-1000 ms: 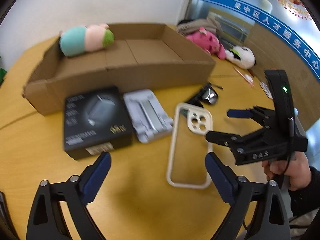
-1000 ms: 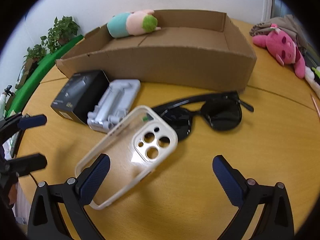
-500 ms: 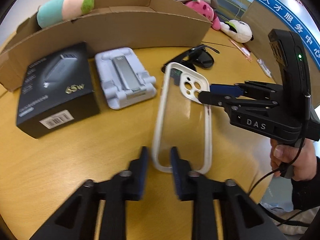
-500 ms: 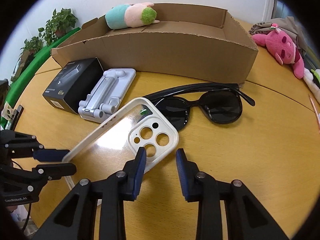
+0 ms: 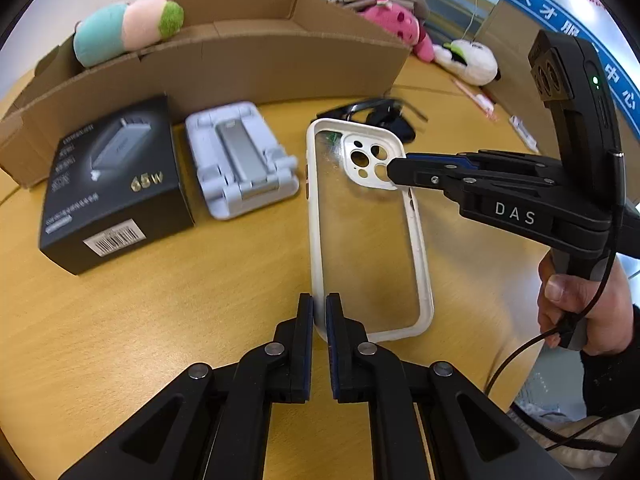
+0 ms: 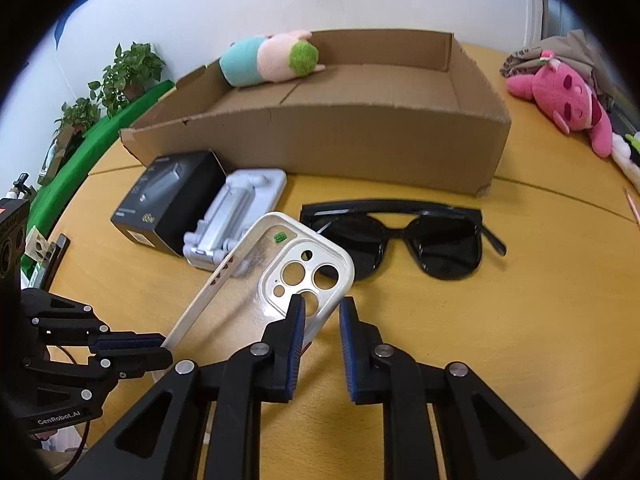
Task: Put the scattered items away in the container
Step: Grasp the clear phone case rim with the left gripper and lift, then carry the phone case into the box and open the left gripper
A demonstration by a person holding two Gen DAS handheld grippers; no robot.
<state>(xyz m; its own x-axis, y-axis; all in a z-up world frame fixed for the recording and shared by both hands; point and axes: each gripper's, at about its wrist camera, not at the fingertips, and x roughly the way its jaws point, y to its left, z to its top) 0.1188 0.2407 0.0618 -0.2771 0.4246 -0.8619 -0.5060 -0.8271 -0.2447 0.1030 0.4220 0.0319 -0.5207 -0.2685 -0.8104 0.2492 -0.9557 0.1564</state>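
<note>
A clear phone case point(image 5: 364, 232) with a white rim is held tilted above the wooden table. My left gripper point(image 5: 319, 312) is shut on its bottom left rim. My right gripper point(image 6: 322, 316) is shut on the camera corner of the case point(image 6: 256, 280); it shows in the left wrist view point(image 5: 394, 172) too. The cardboard box point(image 5: 248, 56) stands behind with a plush toy point(image 5: 128, 28) on its left wall. A black charger box point(image 5: 116, 184), a grey phone stand point(image 5: 240, 160) and black sunglasses point(image 6: 404, 236) lie in front of the box.
A pink plush point(image 6: 568, 96) and a white plush point(image 5: 468, 60) lie to the right of the box, with pens point(image 5: 480, 100) near them. Potted plants point(image 6: 120, 76) and a green strip stand at the far left. The table edge curves close on both sides.
Both grippers went from wide open to closed on the phone case. The case now tilts up off the table at the left gripper's end.
</note>
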